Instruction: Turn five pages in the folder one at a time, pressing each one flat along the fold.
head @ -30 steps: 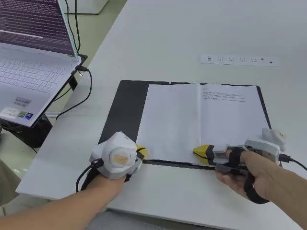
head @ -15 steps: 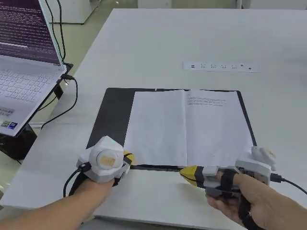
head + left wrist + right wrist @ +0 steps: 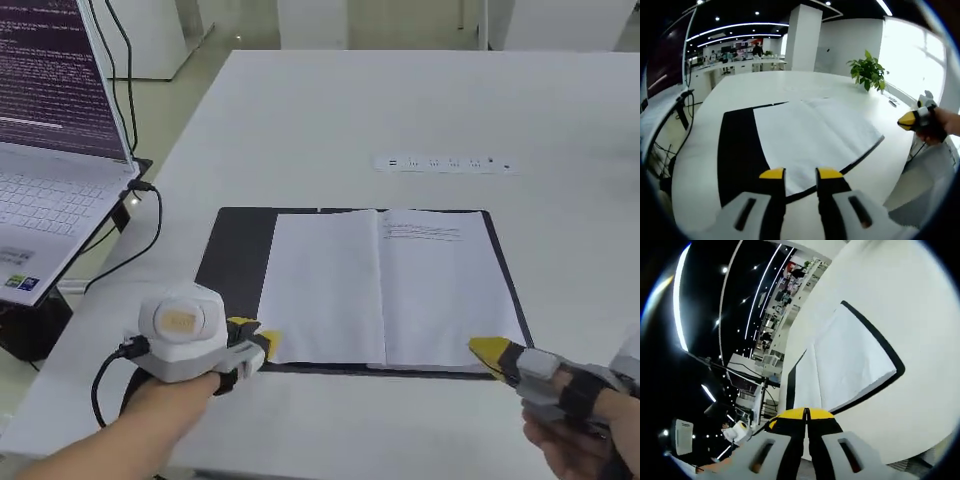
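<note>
Folder (image 3: 380, 290) lies open and flat on the desk (image 3: 400, 100) in the head view, with my left tongs (image 3: 262, 340) at its near left corner and my right tongs (image 3: 492, 352) just off its near right corner. In the left gripper view the left tongs (image 3: 801, 174) stand slightly parted, holding nothing, over the folder's (image 3: 805, 135) near edge. In the right gripper view the right tongs (image 3: 806, 414) are pressed together and empty, with the folder (image 3: 850, 360) just ahead.

The folder (image 3: 235, 260) has a matt black cover, and its pages (image 3: 325, 290) are plain white matt paper. The table (image 3: 400, 100) is smooth, white, faintly sheened. The left tool (image 3: 262, 340) and right tool (image 3: 490, 350) have smooth white plastic shells and yellow-tipped black jaws
</note>
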